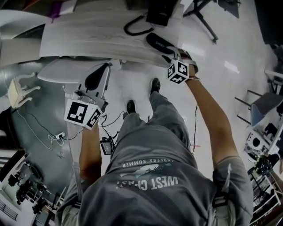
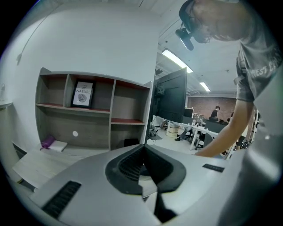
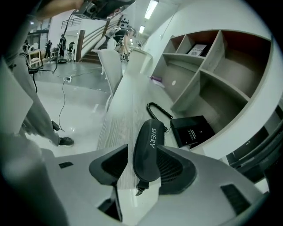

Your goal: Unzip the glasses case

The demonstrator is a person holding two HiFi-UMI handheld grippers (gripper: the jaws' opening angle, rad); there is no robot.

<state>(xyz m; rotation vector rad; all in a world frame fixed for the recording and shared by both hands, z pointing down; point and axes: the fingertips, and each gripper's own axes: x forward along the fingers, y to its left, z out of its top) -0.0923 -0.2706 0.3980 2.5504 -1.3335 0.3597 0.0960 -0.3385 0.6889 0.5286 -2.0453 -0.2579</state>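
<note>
Pale wood-grain bench (image 3: 116,119) carries the dark oblong zipped glasses case (image 3: 148,145), which lies ungripped between the spread jaws of the right claw (image 3: 142,167).
It is probably light, stiff-shelled and apt to slide, so pin its body and take the small zip tab (image 3: 139,190) at the end nearest the claw. The case is zipped shut, its contents hidden. The left claw (image 2: 143,170) is closed on nothing.

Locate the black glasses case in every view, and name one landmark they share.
Head view: glasses case, top centre, at the desk edge.
Left gripper view: not in it.
Right gripper view: centre, between the right gripper's open jaws.
Shared landmark: the purple object on the desk.
</note>
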